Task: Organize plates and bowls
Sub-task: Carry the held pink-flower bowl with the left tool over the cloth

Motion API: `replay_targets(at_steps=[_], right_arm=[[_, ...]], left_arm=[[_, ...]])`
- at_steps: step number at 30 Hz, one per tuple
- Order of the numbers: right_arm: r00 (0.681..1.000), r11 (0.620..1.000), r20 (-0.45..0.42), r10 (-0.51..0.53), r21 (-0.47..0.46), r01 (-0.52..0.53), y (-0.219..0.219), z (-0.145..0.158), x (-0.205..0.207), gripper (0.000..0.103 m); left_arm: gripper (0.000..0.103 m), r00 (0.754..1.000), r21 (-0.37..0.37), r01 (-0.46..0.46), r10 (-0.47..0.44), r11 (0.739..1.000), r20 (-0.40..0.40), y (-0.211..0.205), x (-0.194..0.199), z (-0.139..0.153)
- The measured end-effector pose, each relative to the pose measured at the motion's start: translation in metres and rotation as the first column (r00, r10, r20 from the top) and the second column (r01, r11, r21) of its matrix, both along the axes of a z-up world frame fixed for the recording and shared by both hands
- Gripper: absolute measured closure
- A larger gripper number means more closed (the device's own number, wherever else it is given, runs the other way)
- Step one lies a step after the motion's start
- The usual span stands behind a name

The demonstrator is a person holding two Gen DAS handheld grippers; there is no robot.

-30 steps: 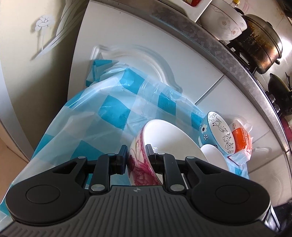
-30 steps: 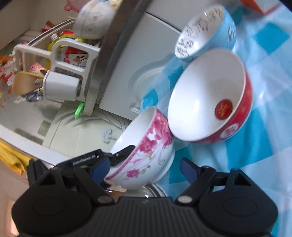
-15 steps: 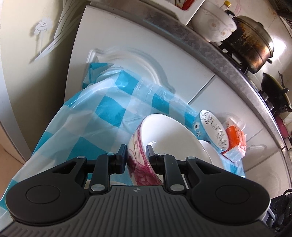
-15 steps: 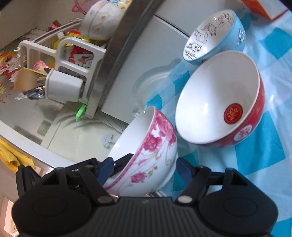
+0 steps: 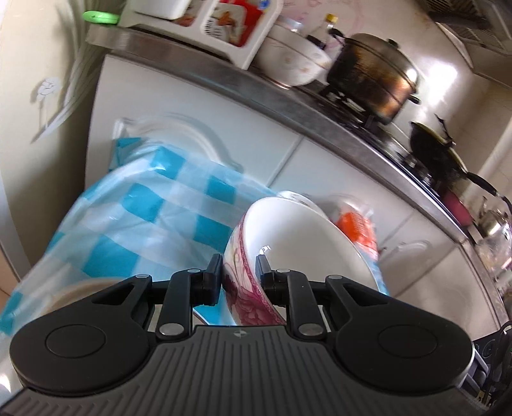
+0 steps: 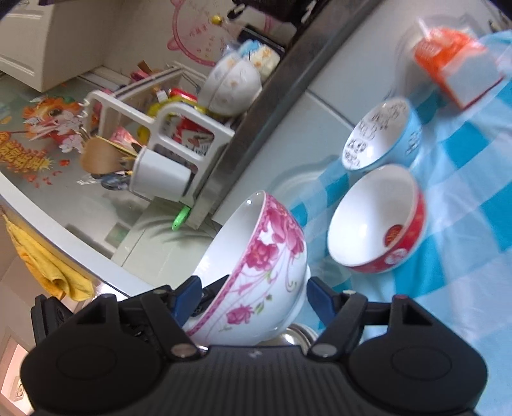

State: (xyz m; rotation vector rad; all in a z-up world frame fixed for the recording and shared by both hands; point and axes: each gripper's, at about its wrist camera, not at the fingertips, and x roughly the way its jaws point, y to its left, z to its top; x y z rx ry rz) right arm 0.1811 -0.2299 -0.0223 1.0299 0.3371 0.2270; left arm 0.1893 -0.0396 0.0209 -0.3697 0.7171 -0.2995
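My left gripper (image 5: 238, 265) is shut on the rim of a white bowl with pink flowers (image 5: 288, 243), lifted above the blue-checked tablecloth (image 5: 144, 204). The same pink-flower bowl (image 6: 256, 275) shows in the right wrist view, tilted, between the fingers of my right gripper (image 6: 252, 294), whose jaws stand wide apart on either side of it. A red bowl (image 6: 380, 220) and a blue cartoon bowl (image 6: 384, 134) stand on the cloth (image 6: 454, 224) beyond.
An orange box (image 6: 454, 64) lies on the cloth at the far right. A counter (image 5: 320, 105) holds a white rack (image 5: 224, 28), a white pot (image 5: 291, 60), a dark steel pot (image 5: 374, 80) and a wok (image 5: 435, 147). A metal rim (image 6: 294, 332) shows under the bowl.
The left gripper has lifted and tilted up with the pink-flower bowl. The right gripper has pulled back a little; the red and blue bowls now sit farther off.
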Motion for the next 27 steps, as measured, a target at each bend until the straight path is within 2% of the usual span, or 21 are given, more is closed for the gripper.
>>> replay_targets(at_steps=[3, 7, 16, 27], right_arm=[[1.0, 1.0, -0.011, -0.029, -0.004, 0.029, -0.005, -0.001, -0.027, 0.03], [0.996, 0.996, -0.03, -0.084, -0.023, 0.084, -0.011, -0.005, -0.068, 0.03], [0.971, 0.974, -0.077, -0.225, -0.021, 0.224, -0.028, -0.032, -0.146, 0.03], [0.932, 0.938, -0.109, -0.346, -0.032, 0.345, -0.05, -0.059, -0.191, 0.029]], left_arm=[[0.084, 0.999, 0.003, 0.034, -0.034, 0.999, 0.012, -0.016, -0.017, -0.001], [0.084, 0.996, -0.019, 0.089, -0.089, 0.996, -0.009, -0.035, -0.035, -0.012], [0.084, 0.98, -0.02, 0.197, -0.198, 0.98, -0.034, -0.09, -0.081, -0.043], [0.085, 0.964, -0.012, 0.263, -0.263, 0.965, -0.05, -0.135, -0.103, -0.074]])
